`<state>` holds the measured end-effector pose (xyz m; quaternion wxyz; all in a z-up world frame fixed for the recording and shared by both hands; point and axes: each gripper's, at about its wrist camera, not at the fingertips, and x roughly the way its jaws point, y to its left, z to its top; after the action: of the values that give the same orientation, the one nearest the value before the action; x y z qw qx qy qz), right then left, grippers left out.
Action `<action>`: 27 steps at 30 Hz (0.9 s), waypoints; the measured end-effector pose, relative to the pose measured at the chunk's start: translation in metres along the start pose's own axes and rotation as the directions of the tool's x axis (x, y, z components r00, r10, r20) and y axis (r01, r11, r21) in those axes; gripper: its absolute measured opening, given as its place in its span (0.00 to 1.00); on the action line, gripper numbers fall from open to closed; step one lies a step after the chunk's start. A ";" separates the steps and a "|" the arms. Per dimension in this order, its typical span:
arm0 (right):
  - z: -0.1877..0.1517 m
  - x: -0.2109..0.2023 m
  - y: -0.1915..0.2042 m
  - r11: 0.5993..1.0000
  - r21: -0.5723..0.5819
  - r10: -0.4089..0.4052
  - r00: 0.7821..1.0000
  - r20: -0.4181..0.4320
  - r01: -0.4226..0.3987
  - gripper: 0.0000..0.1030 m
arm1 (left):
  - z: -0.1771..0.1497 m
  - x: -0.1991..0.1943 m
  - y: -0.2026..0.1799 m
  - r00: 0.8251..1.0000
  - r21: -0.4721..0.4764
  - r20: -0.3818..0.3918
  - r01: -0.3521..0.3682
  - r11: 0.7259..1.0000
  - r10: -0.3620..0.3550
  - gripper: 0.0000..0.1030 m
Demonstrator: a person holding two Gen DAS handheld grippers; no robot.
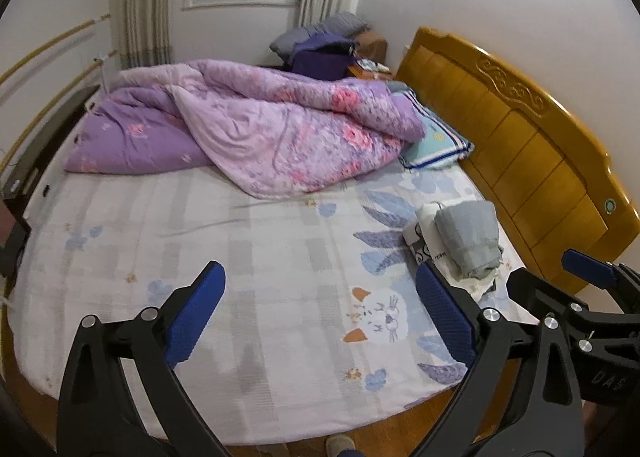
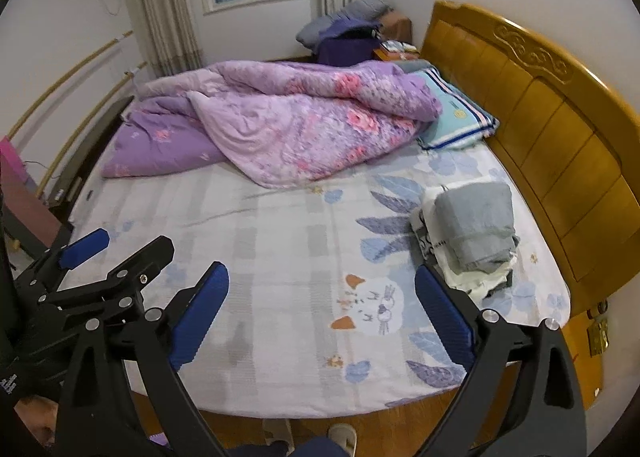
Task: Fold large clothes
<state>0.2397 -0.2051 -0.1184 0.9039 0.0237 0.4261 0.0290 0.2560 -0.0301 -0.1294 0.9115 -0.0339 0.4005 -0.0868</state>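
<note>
Blue-padded left tongs [image 1: 320, 321] and right tongs [image 2: 322, 321] hang spread wide above the near edge of a bed [image 1: 248, 397], each gripping nothing, with only the patterned sheet showing between their pads. Both pairs tilt downward side by side, a posture that suggests the person holding them stands at the bed's edge, where a slippered foot [image 2: 342, 435] shows on the wooden floor.

A small stack of folded clothes [image 2: 472, 233], topped by a grey garment [image 1: 468, 233] resting on white printed pieces, sits on the sheet close to the wooden headboard [image 1: 520, 145], apparently parked to one side so the broad middle of the mattress is left free for spreading fabric. A crumpled purple floral quilt [image 1: 256, 129] is heaped across the far half of the bed, partly covering a striped teal pillow [image 2: 456, 117], likely pushed back for the same reason.

No unfolded garment is visible within reach, so whether more folding is due cannot be told from these views.
</note>
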 end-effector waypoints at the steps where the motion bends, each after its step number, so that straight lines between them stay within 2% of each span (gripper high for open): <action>1: 0.000 -0.005 0.002 1.000 -0.004 0.006 1.000 0.005 -0.006 0.90 | 0.000 -0.005 0.001 1.000 0.000 0.003 -0.003 1.000 0.003 0.95; 11: -0.001 -0.052 0.009 0.999 -0.020 0.042 0.998 0.043 -0.041 0.91 | 0.000 -0.068 -0.005 0.998 -0.003 0.049 -0.035 0.999 0.035 0.95; 27: -0.009 -0.075 0.019 0.999 -0.037 0.036 0.996 0.084 -0.033 0.92 | 0.002 -0.094 0.001 0.993 0.012 0.105 -0.051 0.999 0.049 0.95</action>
<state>0.1845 -0.1914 -0.0650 0.9208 0.0162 0.3863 0.0511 0.1953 -0.0121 -0.0598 0.9334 -0.0216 0.3523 -0.0651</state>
